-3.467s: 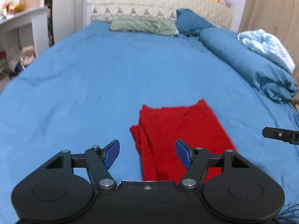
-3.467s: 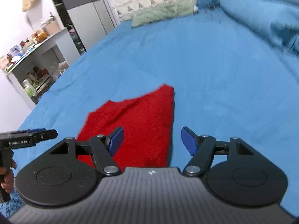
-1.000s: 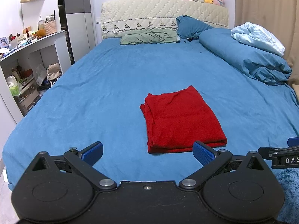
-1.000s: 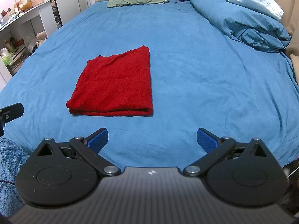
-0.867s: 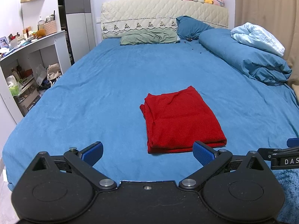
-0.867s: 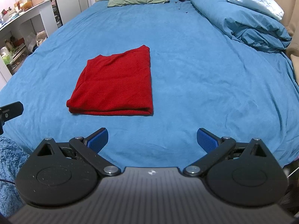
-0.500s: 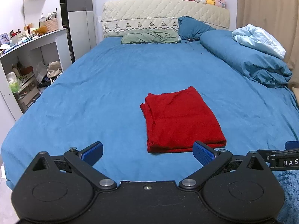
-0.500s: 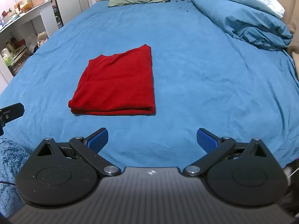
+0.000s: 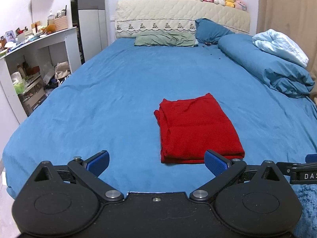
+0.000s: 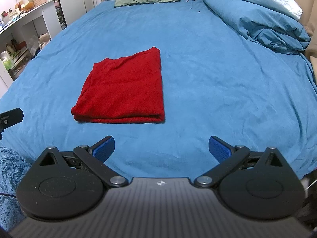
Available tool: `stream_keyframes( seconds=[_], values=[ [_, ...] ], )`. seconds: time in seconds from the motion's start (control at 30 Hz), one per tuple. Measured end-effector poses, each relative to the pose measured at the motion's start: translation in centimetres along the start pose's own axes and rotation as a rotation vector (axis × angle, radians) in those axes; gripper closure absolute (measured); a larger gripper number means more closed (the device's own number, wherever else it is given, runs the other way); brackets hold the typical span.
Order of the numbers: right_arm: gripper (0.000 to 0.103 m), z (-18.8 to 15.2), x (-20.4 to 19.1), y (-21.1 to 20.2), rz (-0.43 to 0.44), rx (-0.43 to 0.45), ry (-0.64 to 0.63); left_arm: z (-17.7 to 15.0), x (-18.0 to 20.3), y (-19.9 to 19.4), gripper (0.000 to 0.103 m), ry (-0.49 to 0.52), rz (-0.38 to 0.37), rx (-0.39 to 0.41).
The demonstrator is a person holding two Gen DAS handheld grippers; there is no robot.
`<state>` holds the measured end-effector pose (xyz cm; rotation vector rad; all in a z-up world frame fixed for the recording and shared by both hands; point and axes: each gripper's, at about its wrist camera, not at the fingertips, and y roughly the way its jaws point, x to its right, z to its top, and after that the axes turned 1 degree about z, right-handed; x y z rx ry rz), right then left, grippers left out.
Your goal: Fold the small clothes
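Observation:
A red garment (image 9: pixel 196 129) lies folded into a neat rectangle on the blue bed sheet (image 9: pixel 118 99), near the foot of the bed. It also shows in the right wrist view (image 10: pixel 124 93), left of centre. My left gripper (image 9: pixel 157 163) is open and empty, held back from the bed's near edge, with the garment ahead and slightly right. My right gripper (image 10: pixel 161 148) is open and empty, also pulled back, with the garment ahead and to the left. Neither gripper touches the cloth.
A rolled blue duvet (image 9: pixel 267 67) with a pale blue blanket (image 9: pixel 281 47) lies along the bed's right side. A green pillow (image 9: pixel 164 39) and blue pillow (image 9: pixel 210 31) sit at the headboard. A white shelf unit (image 9: pixel 29 63) stands left of the bed.
Both grippers pulled back from the red garment and opened wider since 3.5 s ago. Over the last second the views barely shift.

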<state>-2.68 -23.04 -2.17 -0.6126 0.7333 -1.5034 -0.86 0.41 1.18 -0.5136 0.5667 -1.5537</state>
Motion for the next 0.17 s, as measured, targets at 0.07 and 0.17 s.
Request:
stream_keyframes(
  seconds=[0.07, 0.17],
  values=[
    [0.000, 0.05, -0.09, 0.06, 0.000, 0.000, 0.001, -0.03, -0.17, 0.12, 0.000, 0.001, 0.002, 0.000],
    [0.000, 0.10, -0.18, 0.13, 0.001, -0.001, 0.003, -0.03, -0.29, 0.29, 0.000, -0.004, 0.005, -0.001]
  ],
)
